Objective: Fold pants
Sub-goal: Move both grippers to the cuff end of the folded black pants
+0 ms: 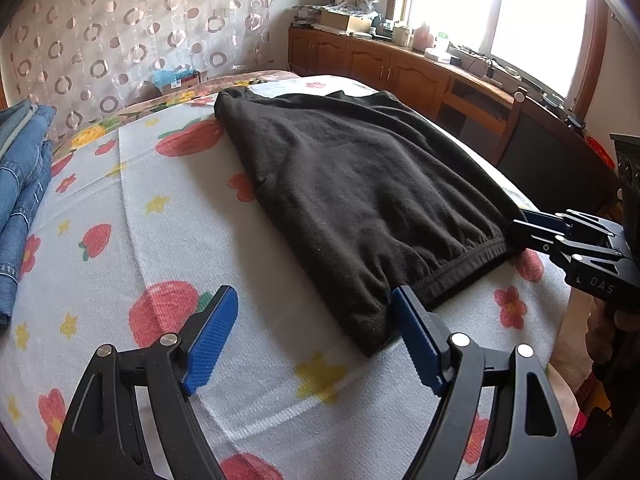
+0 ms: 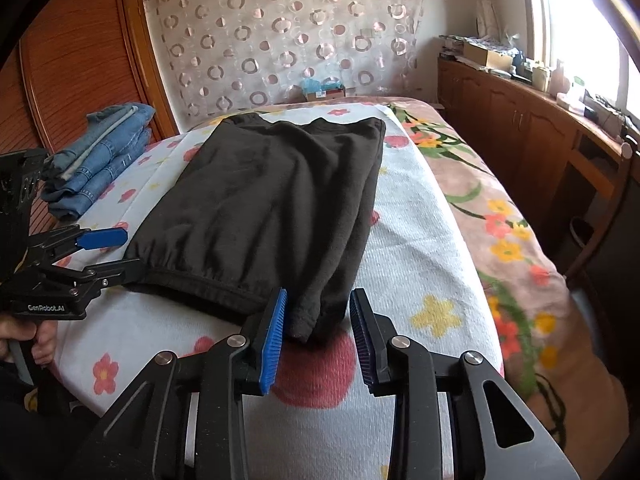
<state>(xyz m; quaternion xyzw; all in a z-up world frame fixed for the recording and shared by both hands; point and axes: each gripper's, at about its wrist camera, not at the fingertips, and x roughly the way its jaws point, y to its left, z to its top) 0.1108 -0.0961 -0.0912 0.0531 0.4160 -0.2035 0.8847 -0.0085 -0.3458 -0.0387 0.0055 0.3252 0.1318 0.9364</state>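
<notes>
pants (image 2: 272, 200): black, folded, laid flat on bed (image 2: 420, 240) | left gripper (image 1: 312, 332): spread wide, near left corner beside it, nothing held | right gripper (image 2: 318, 332): parted, near right corner between pads, not pinched | handling: judged soft, light, limp; best taken at waistband corners

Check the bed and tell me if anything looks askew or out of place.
Nothing much stands out. The black pants lie folded flat on the floral towel; only their near right corner hangs slightly bunched between the open right gripper. The folded jeans sit stacked neatly at the far left.
</notes>
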